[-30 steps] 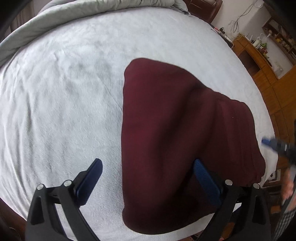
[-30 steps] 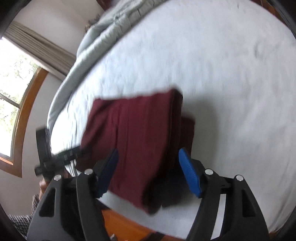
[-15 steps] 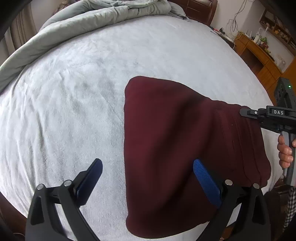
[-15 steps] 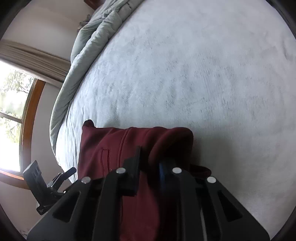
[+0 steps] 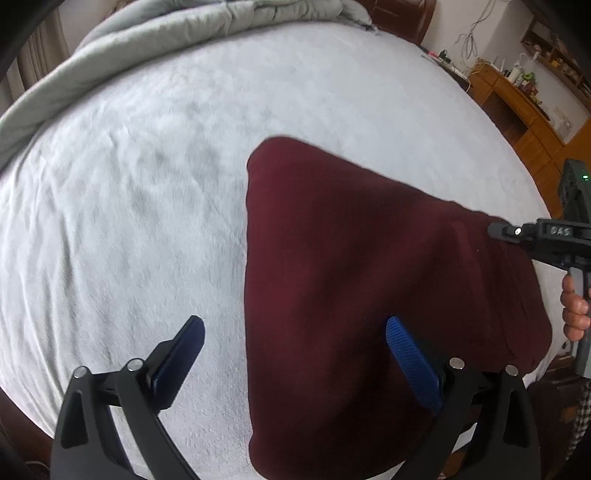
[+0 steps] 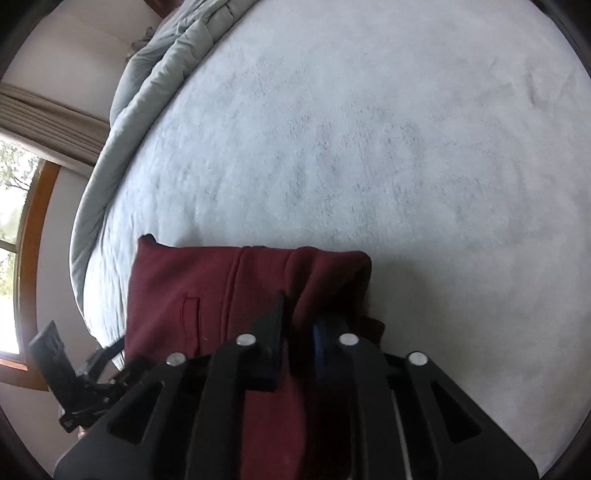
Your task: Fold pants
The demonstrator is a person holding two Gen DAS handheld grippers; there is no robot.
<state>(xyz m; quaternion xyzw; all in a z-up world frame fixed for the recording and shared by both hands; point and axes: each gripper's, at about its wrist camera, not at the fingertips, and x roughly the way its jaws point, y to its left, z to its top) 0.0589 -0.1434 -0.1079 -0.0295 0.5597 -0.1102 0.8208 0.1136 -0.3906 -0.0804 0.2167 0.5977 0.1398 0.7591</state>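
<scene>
one pair of maroon pants (image 5: 369,277), already folded, lies on the white bed cover (image 5: 129,221) near its front edge; right gripper (image 6: 299,325) pinches a bunched corner, jaws having just eased slightly; left gripper (image 5: 295,325) spread wide, empty, hovering; risk: thin bite slips, fold collapses; two grippers, one grey duvet (image 5: 184,33).

Black skeletal frames on both tools, with triangular cut-outs and round silver screw heads along the arms. The left claw (image 5: 293,334) wears textured blue pads (image 5: 410,354); the right claw (image 6: 299,325) carries white "DAS" lettering and a small green light.
</scene>
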